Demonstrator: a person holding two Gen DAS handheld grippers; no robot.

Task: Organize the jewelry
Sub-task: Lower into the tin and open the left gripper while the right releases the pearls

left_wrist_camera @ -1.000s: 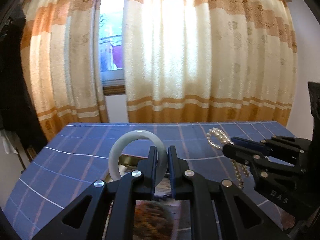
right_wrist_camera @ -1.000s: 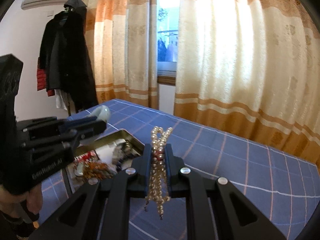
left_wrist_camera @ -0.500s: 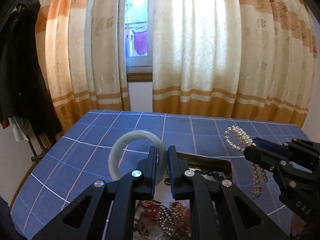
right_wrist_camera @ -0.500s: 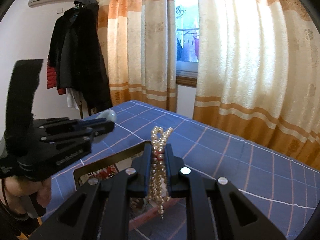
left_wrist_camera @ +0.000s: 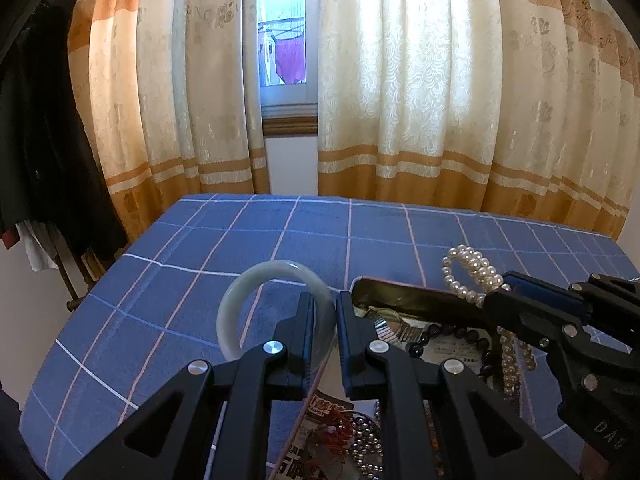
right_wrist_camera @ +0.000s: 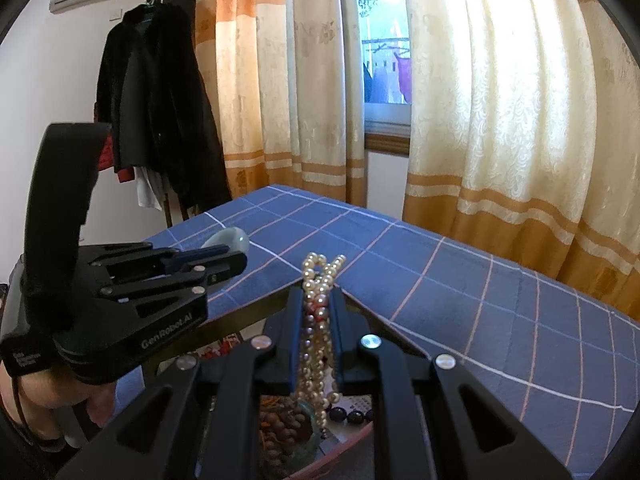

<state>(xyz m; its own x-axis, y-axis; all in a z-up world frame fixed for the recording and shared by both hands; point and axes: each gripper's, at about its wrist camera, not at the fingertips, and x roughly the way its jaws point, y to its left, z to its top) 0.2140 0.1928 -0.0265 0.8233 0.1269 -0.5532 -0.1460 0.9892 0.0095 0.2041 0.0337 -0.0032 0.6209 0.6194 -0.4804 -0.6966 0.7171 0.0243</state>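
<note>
midway: bangle [left_wrist_camera: 244, 300] clamped in left tool [left_wrist_camera: 324, 320], pearls [right_wrist_camera: 318, 320] pinched in right tool [right_wrist_camera: 316, 320], both held over open tin [left_wrist_camera: 408, 300] on blue checked surface [left_wrist_camera: 280, 232]; beads already inside, neither piece set down yet.

Your left gripper [left_wrist_camera: 323, 322] hides the bangle's [left_wrist_camera: 256, 285] four-o'clock arc. The tin's [left_wrist_camera: 404, 294] contents run off the six-o'clock edge, too jumbled to identify.
</note>
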